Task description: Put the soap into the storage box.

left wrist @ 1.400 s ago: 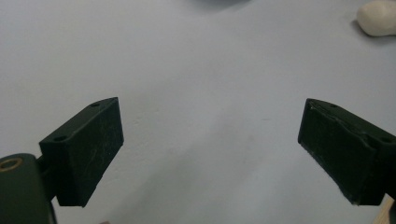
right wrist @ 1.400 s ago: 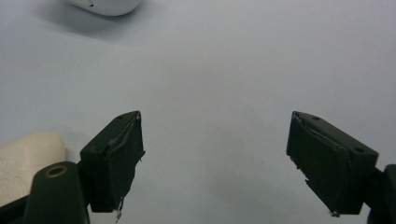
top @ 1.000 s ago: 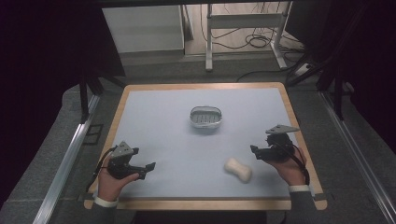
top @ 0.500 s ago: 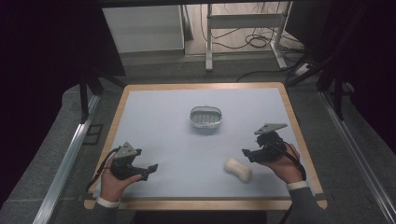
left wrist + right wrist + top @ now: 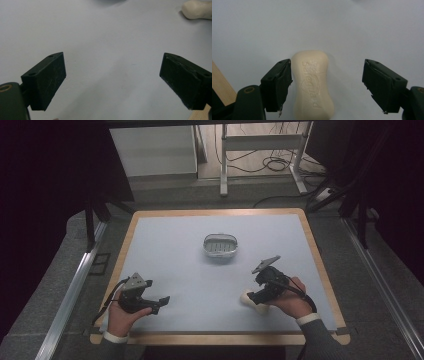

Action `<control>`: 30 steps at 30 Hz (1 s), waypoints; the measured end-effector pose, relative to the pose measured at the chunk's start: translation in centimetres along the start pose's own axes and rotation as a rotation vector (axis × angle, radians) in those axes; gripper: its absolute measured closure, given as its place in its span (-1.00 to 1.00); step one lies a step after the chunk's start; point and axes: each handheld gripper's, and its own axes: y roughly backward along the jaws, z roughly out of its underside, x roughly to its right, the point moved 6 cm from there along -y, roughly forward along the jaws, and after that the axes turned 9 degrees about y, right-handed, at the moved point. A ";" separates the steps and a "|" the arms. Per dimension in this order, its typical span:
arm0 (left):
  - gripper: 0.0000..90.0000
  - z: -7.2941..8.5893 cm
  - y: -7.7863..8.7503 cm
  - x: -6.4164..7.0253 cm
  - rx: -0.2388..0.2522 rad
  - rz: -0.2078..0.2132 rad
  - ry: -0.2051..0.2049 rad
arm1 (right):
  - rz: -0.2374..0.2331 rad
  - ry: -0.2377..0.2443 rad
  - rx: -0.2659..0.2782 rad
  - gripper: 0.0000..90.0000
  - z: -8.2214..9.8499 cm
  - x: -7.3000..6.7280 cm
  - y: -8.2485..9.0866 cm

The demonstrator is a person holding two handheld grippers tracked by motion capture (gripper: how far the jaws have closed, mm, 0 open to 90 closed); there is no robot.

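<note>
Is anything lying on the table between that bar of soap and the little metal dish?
Nothing visible does. The soap lies flat between the open jaws of the right gripper, and the blue table from there to the metal dish is bare. The left gripper sits off to the side, also open.

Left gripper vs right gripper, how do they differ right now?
The left gripper has bare table between its jaws; the right gripper has the cream bar of soap between its own, close to one jaw. In the high view, the left gripper sits near the table's front-left corner, and the right gripper is front-right over the soap. Both are open.
</note>
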 end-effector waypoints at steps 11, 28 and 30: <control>-0.84 0.1 -0.2 0.1 -0.015 0.002 -0.006 | -0.048 0.012 -0.109 -0.41 1.3 -1.2 -2.2; -0.84 0.2 -0.2 0.1 -0.025 0.001 -0.010 | -0.087 0.023 -0.230 0.09 1.8 -1.9 -3.8; -0.84 0.2 -0.3 0.1 -0.025 0.002 -0.010 | -0.088 0.020 -0.238 0.10 1.7 -1.9 -3.8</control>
